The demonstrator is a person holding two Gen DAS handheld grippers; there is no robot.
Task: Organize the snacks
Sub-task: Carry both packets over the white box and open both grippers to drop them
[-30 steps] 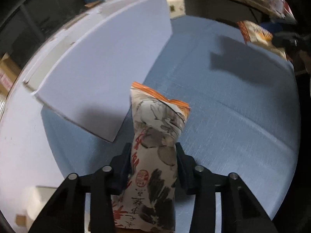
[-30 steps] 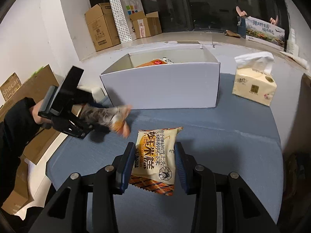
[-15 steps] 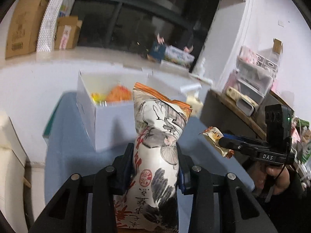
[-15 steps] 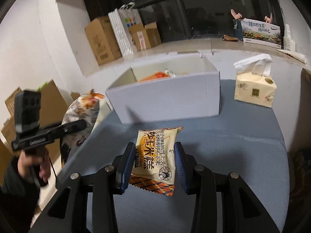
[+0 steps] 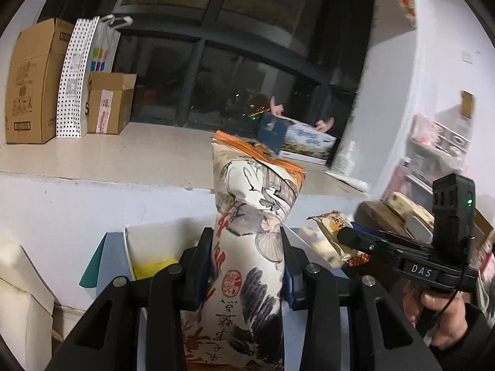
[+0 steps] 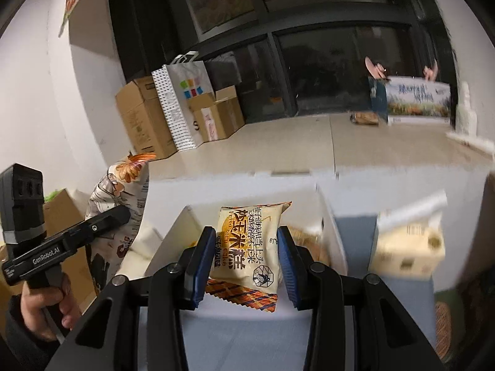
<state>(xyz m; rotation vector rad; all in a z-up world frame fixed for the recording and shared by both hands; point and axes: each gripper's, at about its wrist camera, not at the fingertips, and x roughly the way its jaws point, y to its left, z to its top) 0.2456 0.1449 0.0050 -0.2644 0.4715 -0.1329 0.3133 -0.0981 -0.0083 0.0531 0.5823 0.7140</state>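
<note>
Snacks ride above the box [image 6: 173, 232]: left tool [image 5: 246, 266] clamps the tall bag [image 5: 250, 247], right tool [image 6: 243, 262] grips the rice-cake pack [image 6: 247, 247]. Next, lower and release inside.

This looks like a spare room or office corner used as a makeshift recording space rather than a lived-in home. A wide stone-coloured window ledge [image 6: 309, 136] runs under large dark-framed windows [image 5: 235, 71], black with night outside. The ledge serves as storage: brown cardboard boxes [image 5: 31, 83], a dotted paper shopping bag [image 6: 182, 105] and a printed gift box [image 6: 417, 102] stand on it. The walls [image 6: 40, 99] are plain white. At the right edge of the left wrist view, stacked shelves or drawer units [image 5: 439, 151] hold what may be packaged goods, though blur makes that uncertain. A blue-grey cloth [image 6: 244, 340] covers the work surface, with a tissue box [image 6: 408, 247] on it.
</note>
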